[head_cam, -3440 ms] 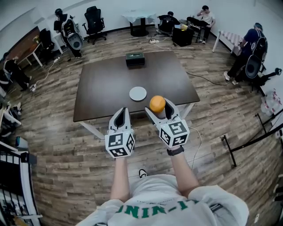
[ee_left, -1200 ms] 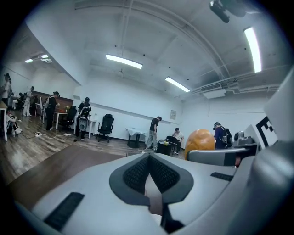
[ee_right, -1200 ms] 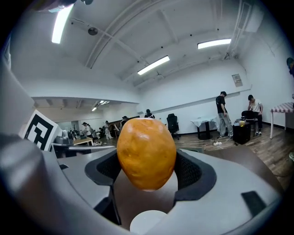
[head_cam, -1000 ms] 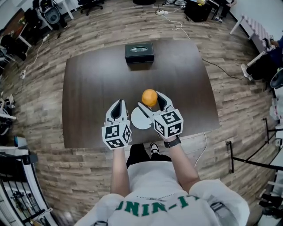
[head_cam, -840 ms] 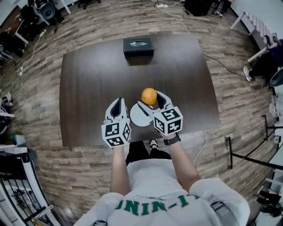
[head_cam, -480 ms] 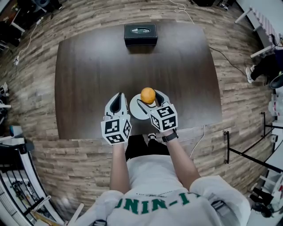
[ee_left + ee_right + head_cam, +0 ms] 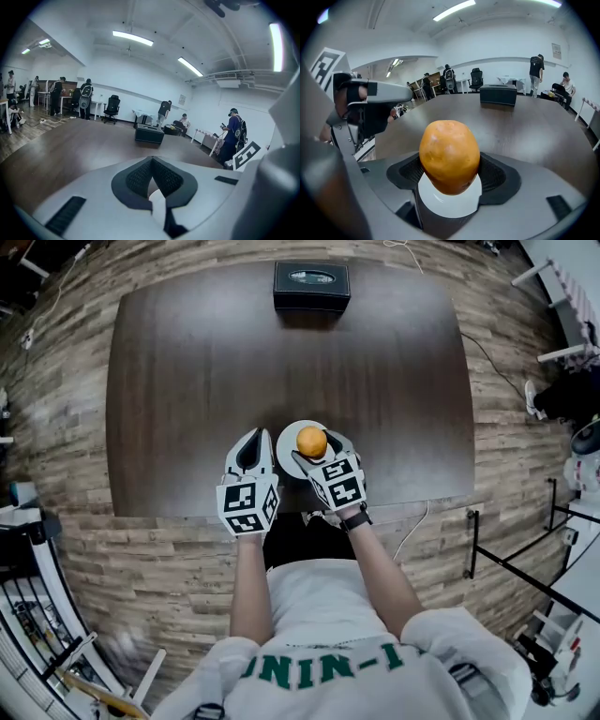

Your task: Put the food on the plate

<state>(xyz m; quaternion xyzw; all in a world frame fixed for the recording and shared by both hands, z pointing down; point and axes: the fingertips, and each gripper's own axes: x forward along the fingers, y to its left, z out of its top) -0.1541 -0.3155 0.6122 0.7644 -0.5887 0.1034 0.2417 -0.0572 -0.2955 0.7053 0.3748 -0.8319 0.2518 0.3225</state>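
My right gripper (image 7: 317, 446) has its fingers (image 7: 497, 177) clenched on the round orange-yellow fruit (image 7: 310, 440), with one dark ribbed pad pressing each side of it. The fruit sits high between them and bulges up past their tips. It hangs directly over the small round white plate (image 7: 287, 441), which shows as a pale disc under the fruit in the right gripper view. I cannot tell whether the fruit's underside touches the plate. The plate lies on the dark brown wooden tabletop (image 7: 187, 381), close to the edge at 6 o'clock, just in front of my body. My left gripper (image 7: 251, 439) is just beside the plate at its 9 o'clock, apart from the right one. Its fingers (image 7: 136, 178) are clenched tip to tip on nothing, leaving only a narrow diamond-shaped gap behind the tips. A black rectangular box (image 7: 311, 285) rests at the tabletop's 12 o'clock edge, well apart from the plate and both grippers. Beyond the tabletop, people (image 7: 233, 133) stand and sit around the room.
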